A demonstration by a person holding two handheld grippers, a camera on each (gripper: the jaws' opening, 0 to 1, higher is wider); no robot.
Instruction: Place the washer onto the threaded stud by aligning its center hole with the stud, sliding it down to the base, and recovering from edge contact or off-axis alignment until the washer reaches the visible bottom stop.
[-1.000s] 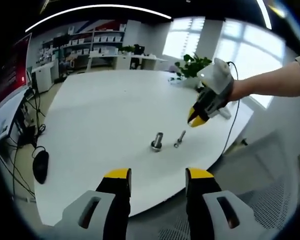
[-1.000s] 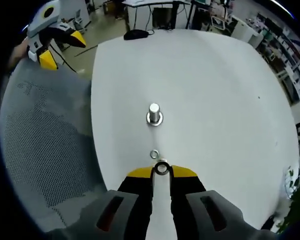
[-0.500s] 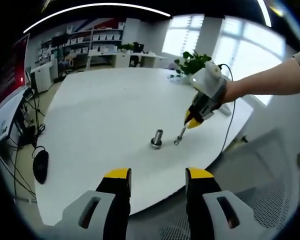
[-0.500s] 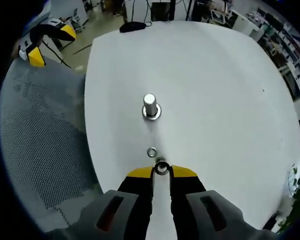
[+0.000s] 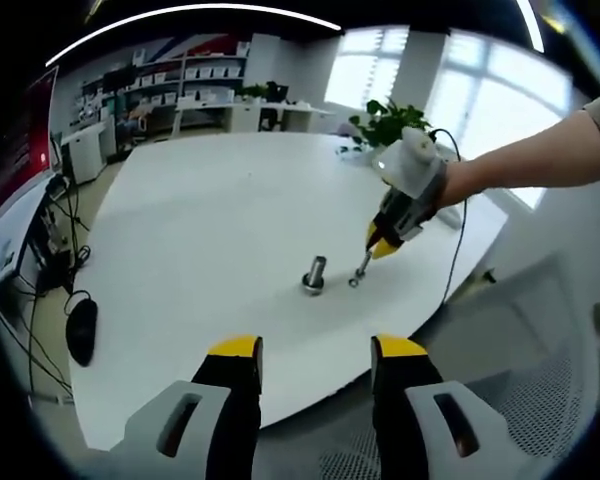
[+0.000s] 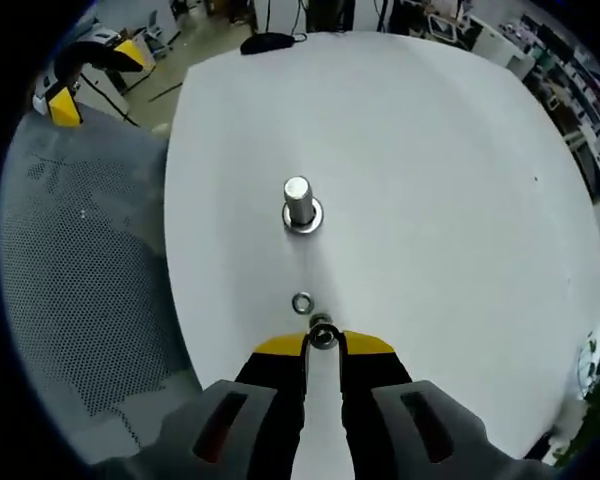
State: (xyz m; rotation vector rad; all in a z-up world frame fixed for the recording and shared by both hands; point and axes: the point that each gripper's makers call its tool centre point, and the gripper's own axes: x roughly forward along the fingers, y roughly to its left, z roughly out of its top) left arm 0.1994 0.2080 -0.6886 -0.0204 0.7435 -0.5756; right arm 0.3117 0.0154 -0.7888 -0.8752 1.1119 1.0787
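Right now my right gripper point(image 6: 323, 338) has its jaws pinched together on a small ring, the washer point(image 6: 323, 334), held at the very tips and near the table's point(image 6: 460, 200) surface. The threaded stud point(image 6: 299, 201) stands upright on its flanged base straight ahead of those tips. A second small ring point(image 6: 302, 302) lies flat on the table between the held washer and the stud, nearer to the washer.

My left gripper point(image 5: 315, 352) hangs back off the table edge, jaws apart and empty, well short of the stud point(image 5: 315, 272); from that side I see the right gripper point(image 5: 382, 243) just beside the stud.

To do this well, I judge I should lift clear of the loose ring, carry the washer above the stud's top, level it so the hole faces straight down, then lower it. If an edge catches, I'd back off slightly and re-centre rather than push.
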